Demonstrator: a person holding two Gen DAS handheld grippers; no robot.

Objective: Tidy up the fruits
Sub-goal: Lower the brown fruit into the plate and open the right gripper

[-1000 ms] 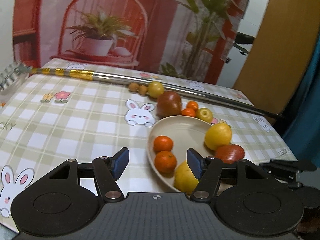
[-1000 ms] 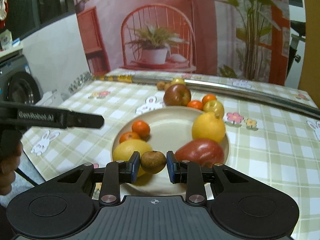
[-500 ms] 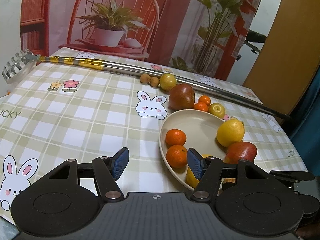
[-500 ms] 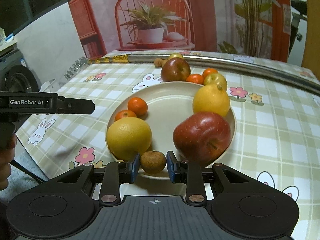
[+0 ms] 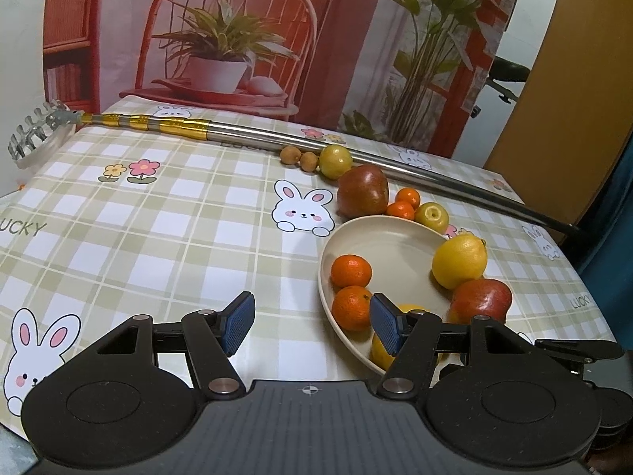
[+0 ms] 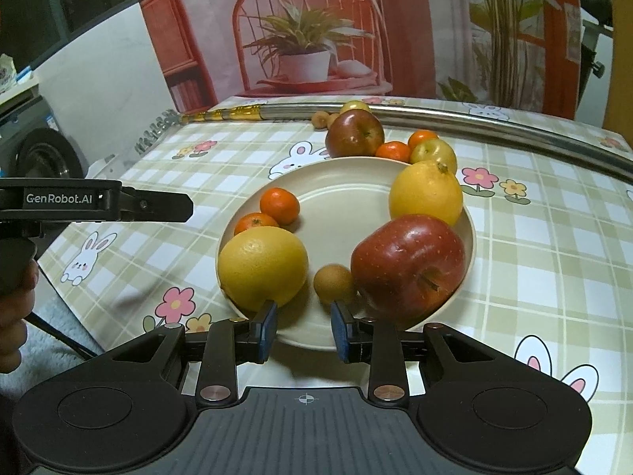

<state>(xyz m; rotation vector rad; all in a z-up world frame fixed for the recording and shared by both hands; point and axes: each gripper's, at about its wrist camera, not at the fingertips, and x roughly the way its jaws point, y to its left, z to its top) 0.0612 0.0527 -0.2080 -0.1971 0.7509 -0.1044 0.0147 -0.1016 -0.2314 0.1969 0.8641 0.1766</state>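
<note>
- The right gripper (image 6: 304, 326) hangs over the near rim of the beige plate (image 6: 340, 194), its jaws parted and empty.
- Just beyond its fingertips a small brown fruit (image 6: 333, 283) lies on the plate, between a big yellow citrus (image 6: 263, 267) and a red apple (image 6: 407, 263).
- The left gripper (image 5: 310, 326) hovers over the checked tablecloth (image 5: 158, 229) at the plate's left edge, spread wide, gripping nothing.
- Two mandarins (image 6: 279, 206) and a lemon (image 6: 425, 194) sit deeper in the plate.
- Past the far rim, a dark apple (image 6: 354, 132) and smaller fruits rest on the cloth beside a metal pole (image 6: 474, 120).
</note>
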